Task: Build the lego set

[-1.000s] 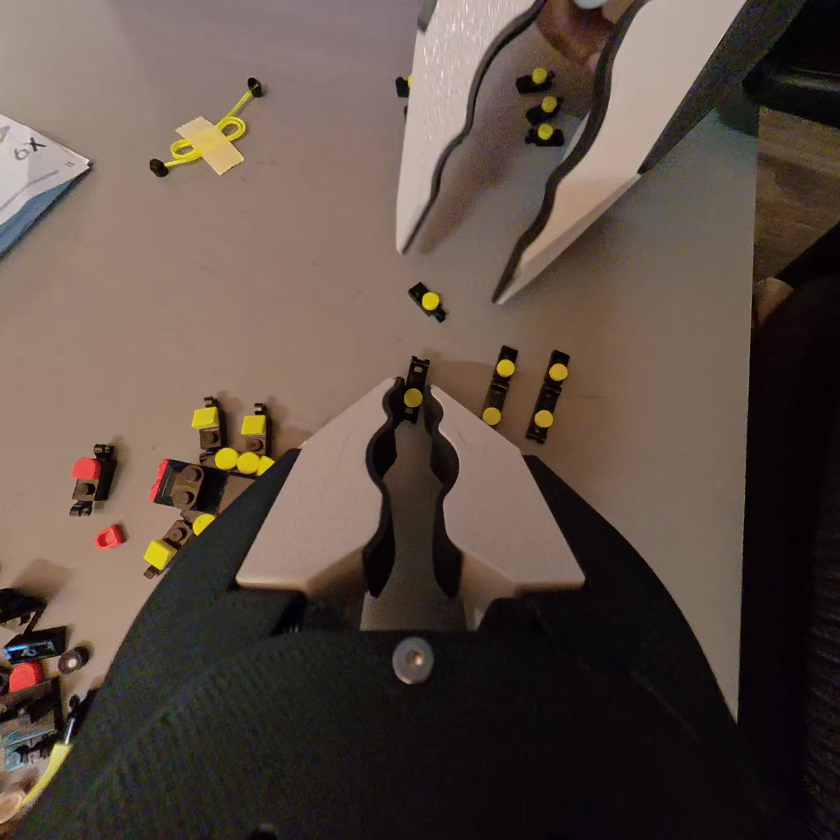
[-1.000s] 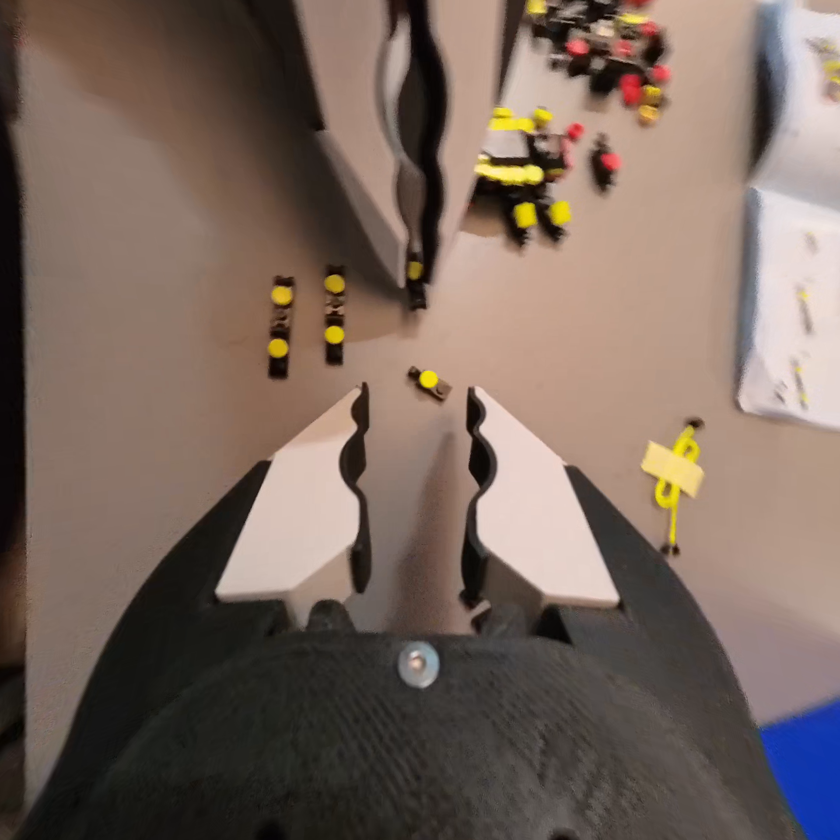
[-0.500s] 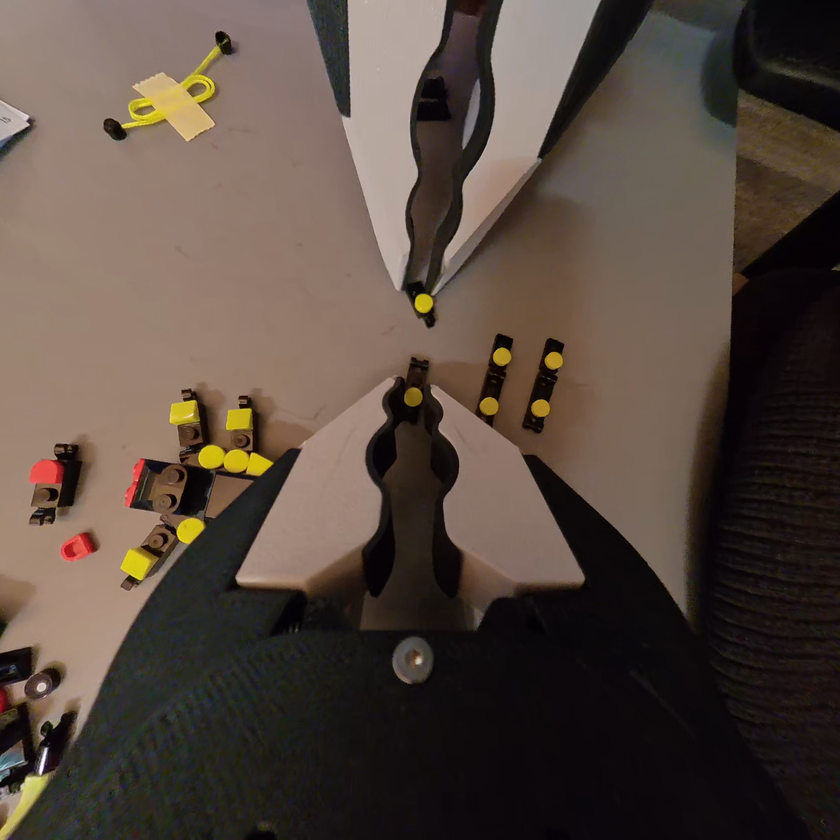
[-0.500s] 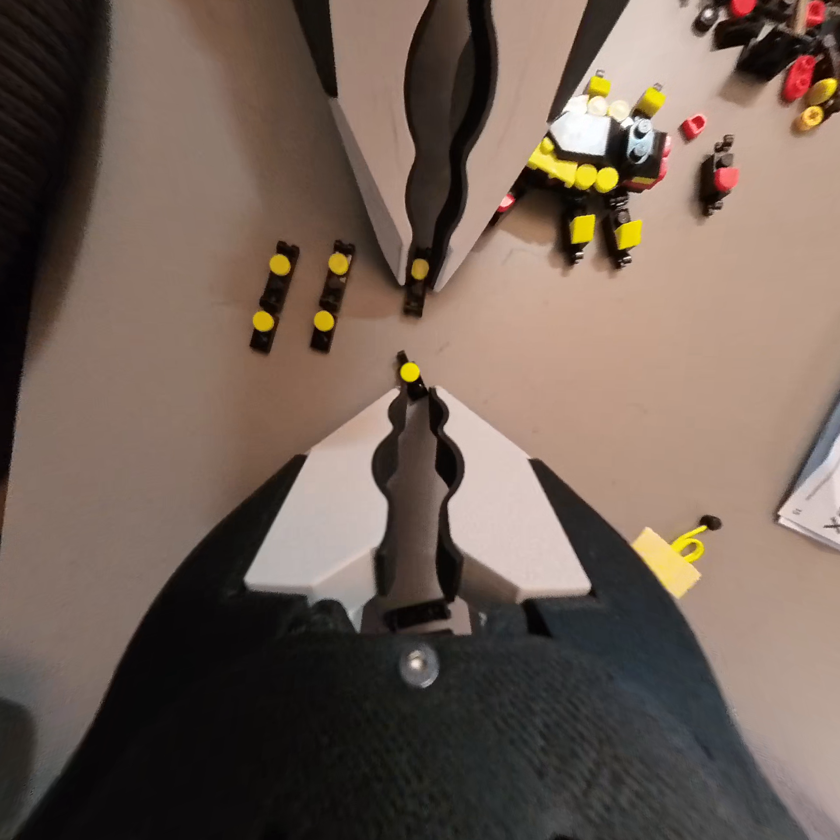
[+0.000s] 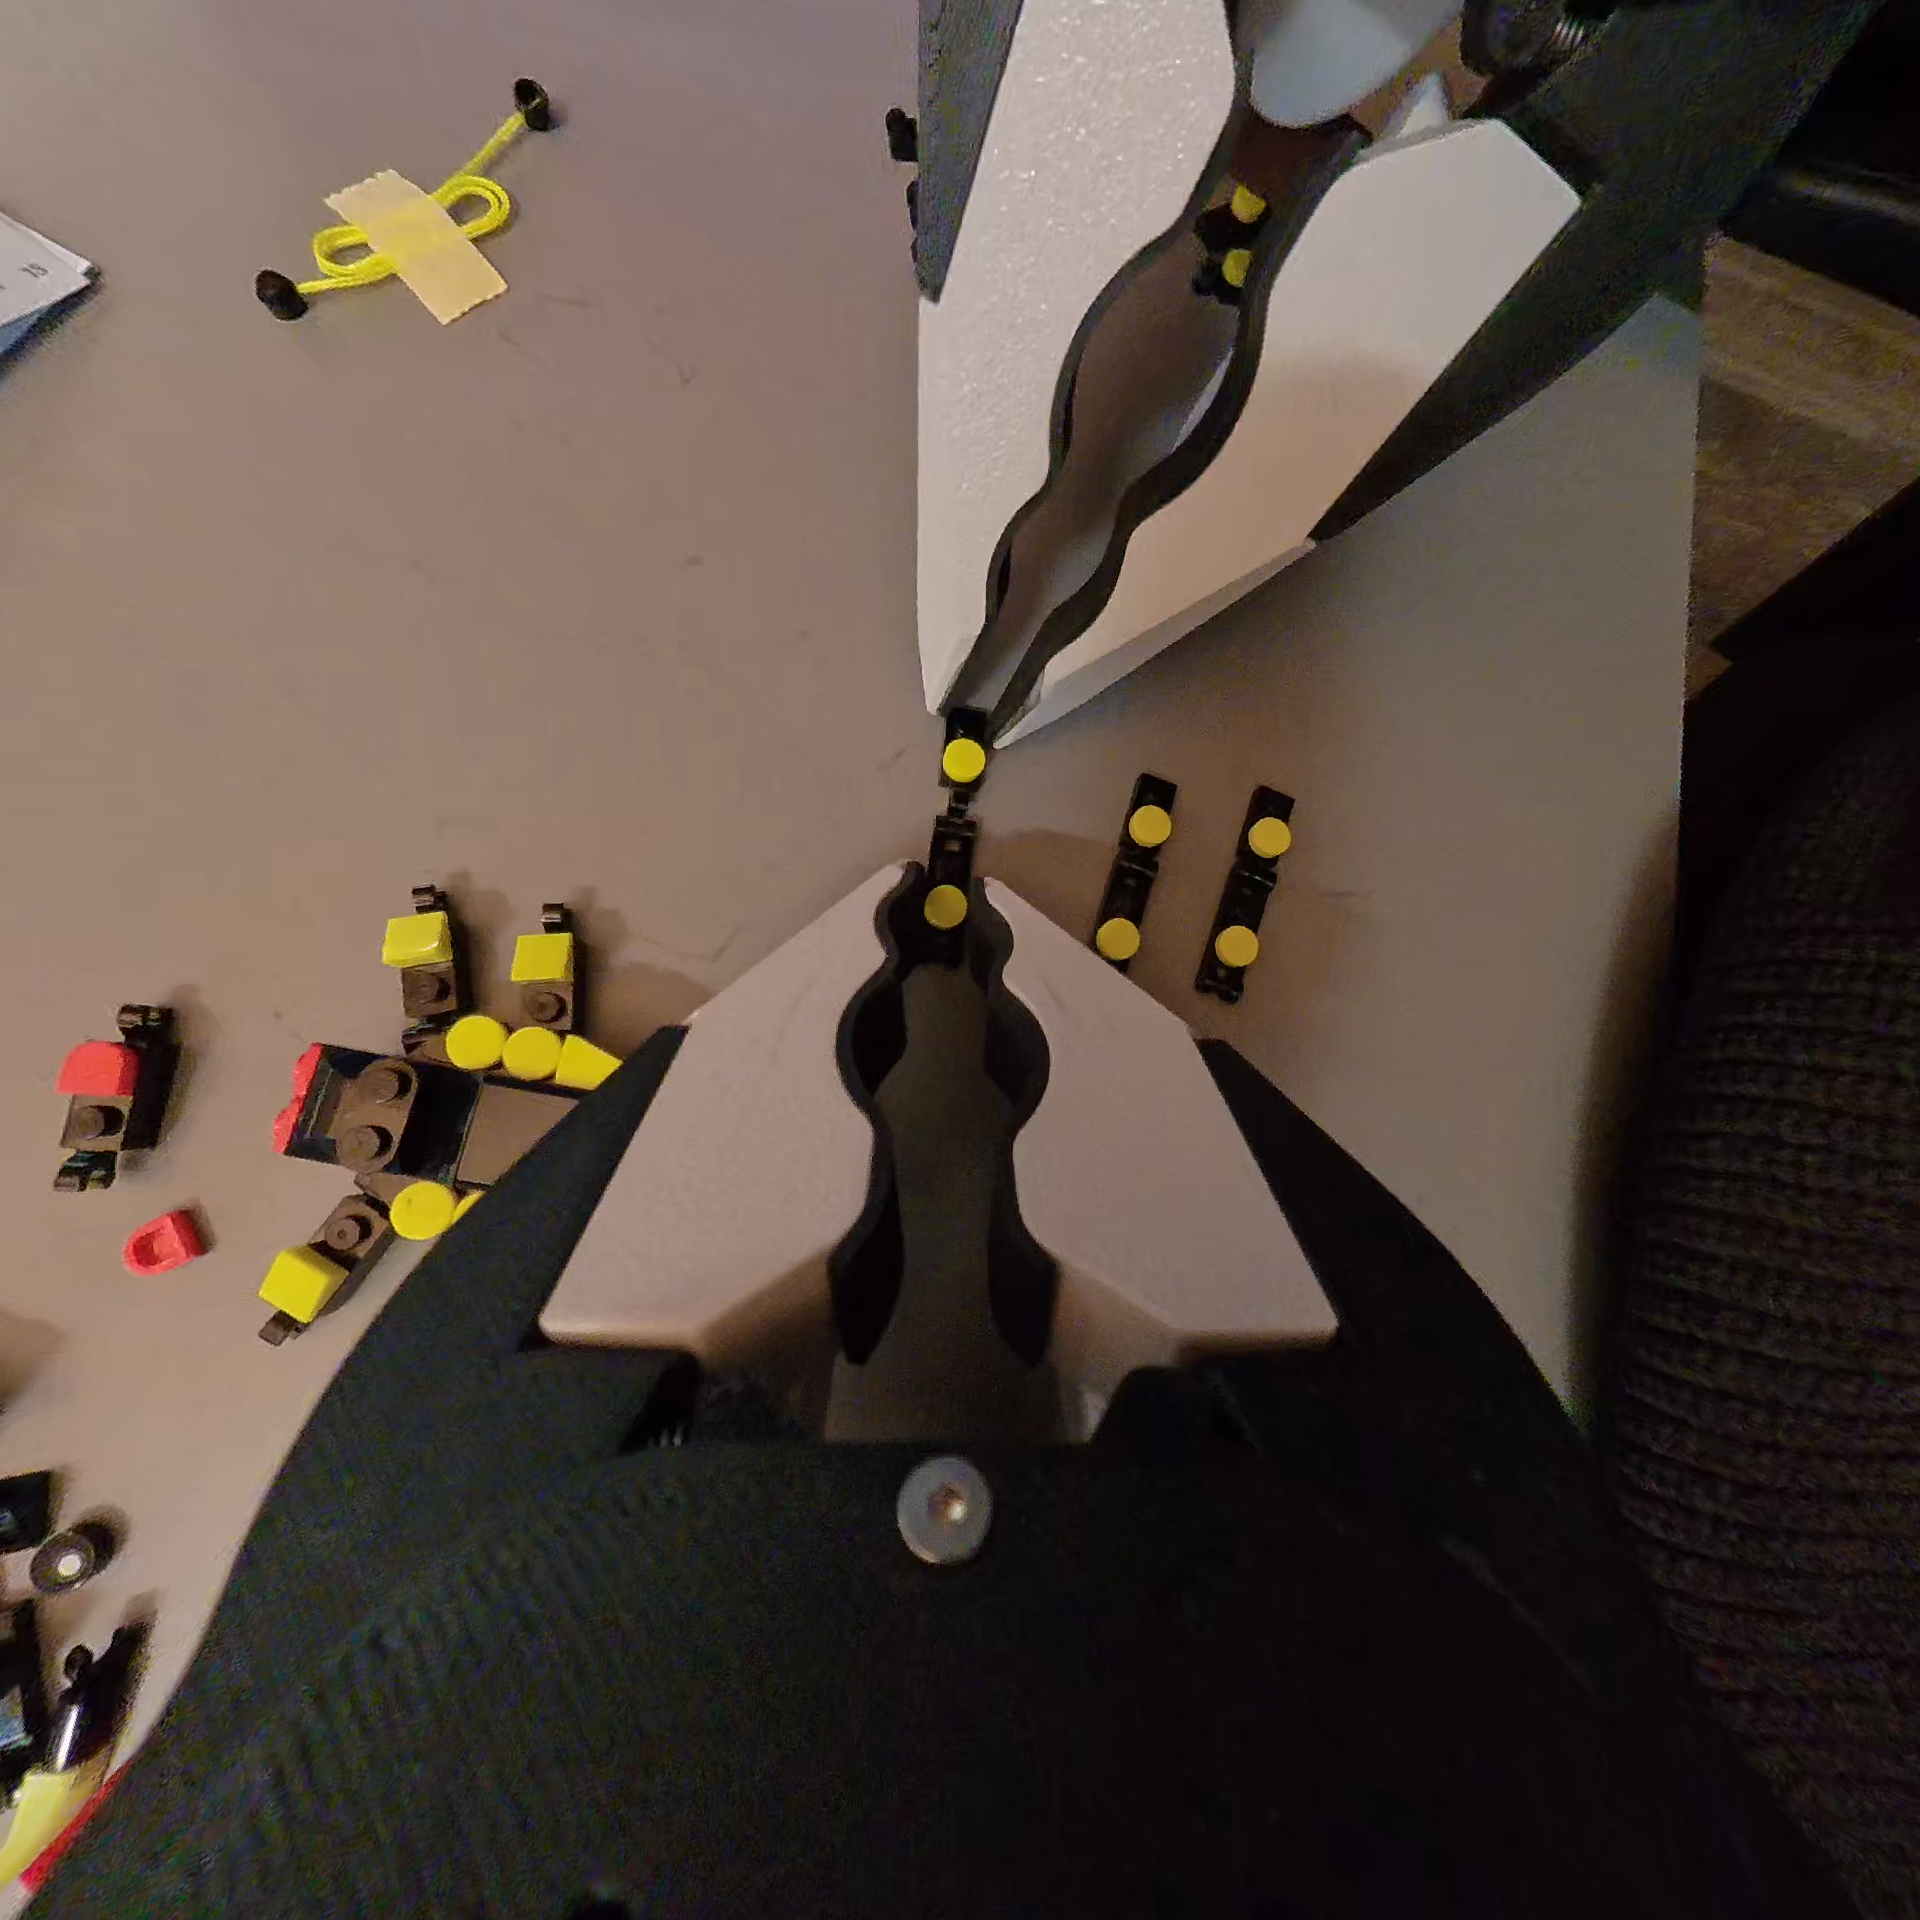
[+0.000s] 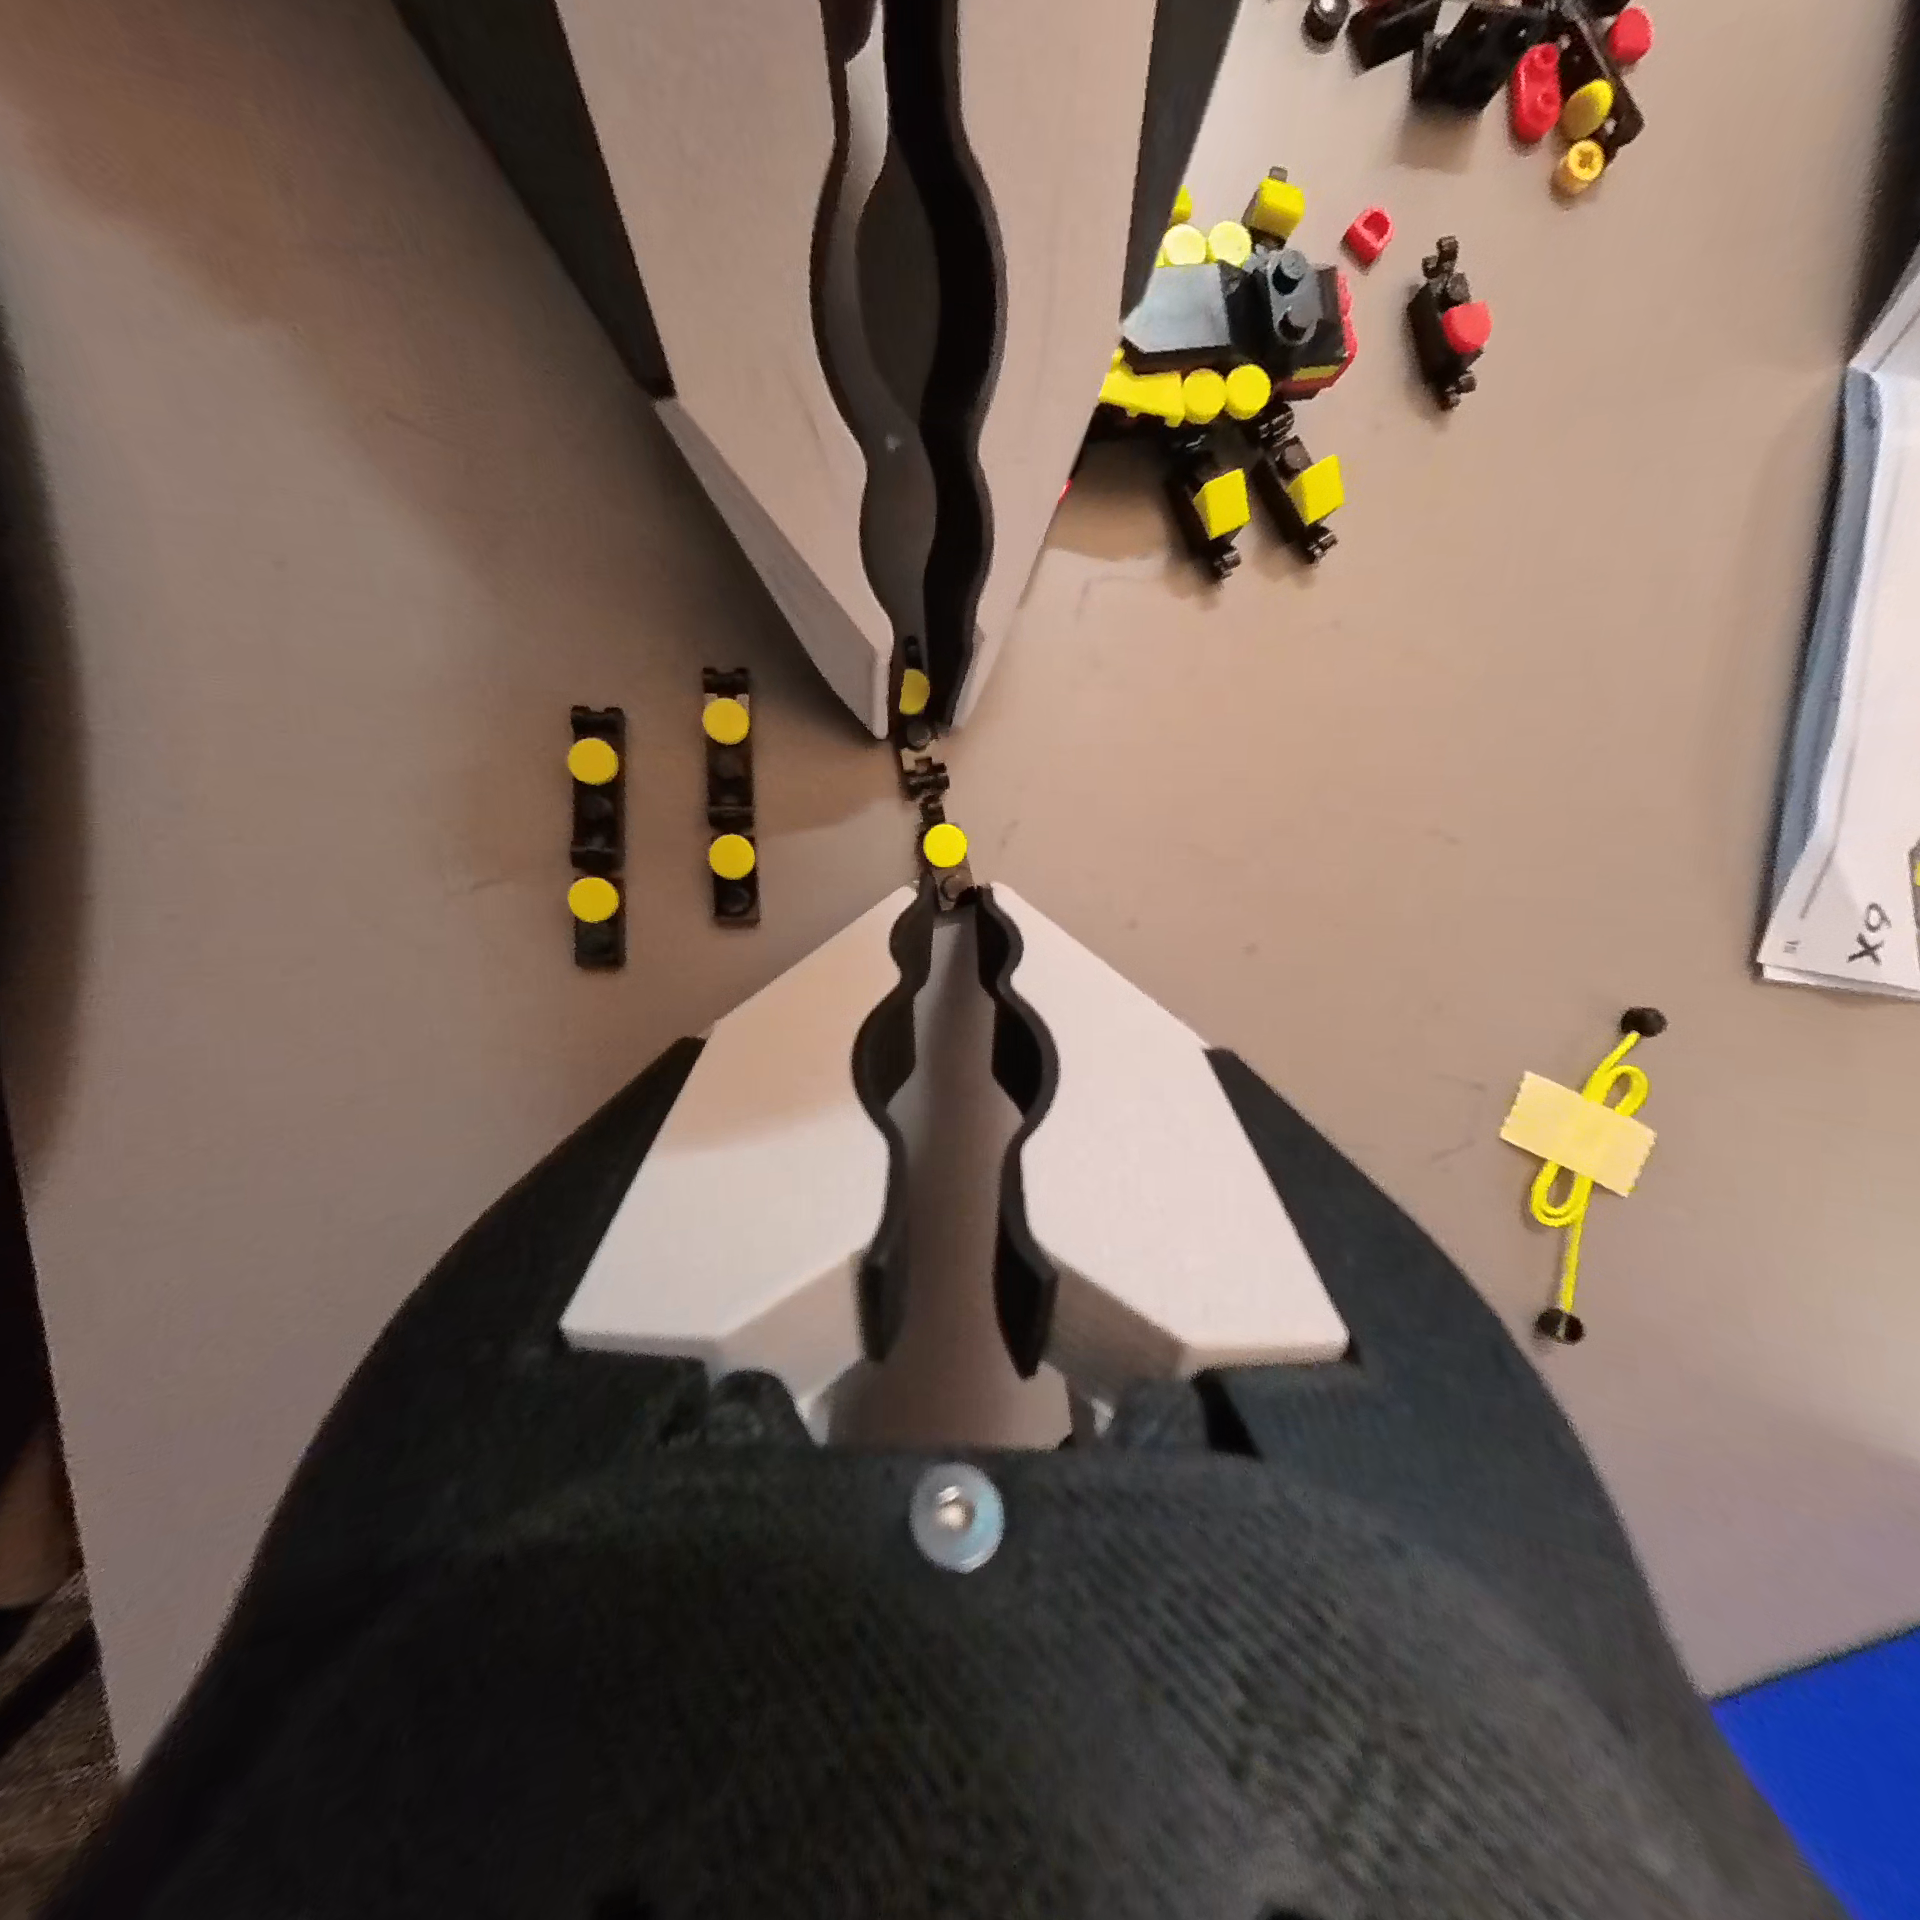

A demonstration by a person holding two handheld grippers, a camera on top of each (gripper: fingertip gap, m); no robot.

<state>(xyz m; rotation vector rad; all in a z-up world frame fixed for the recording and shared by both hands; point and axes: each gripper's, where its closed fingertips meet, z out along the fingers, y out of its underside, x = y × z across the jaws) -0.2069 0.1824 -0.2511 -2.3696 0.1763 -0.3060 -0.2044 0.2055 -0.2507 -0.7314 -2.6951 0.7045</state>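
Two grippers bring small black hinge pieces end to end over the grey worktop [image 5: 623,582].

The left gripper [image 5: 948,894], white fingers [image 5: 790,1039] closed, grips a short black plate with a yellow round stud [image 5: 948,904]; the right gripper [image 5: 982,717] opposite pinches a matching black-and-yellow plate [image 5: 963,756], clip ends touching. Just right lie two finished black strips with yellow dots [image 5: 1190,883]; left sits a partly built black, yellow and red model [image 5: 416,1101].

Right gripper [image 6: 943,902] closed on yellow-dotted piece [image 6: 943,857], carried to left-held piece [image 5: 948,906].
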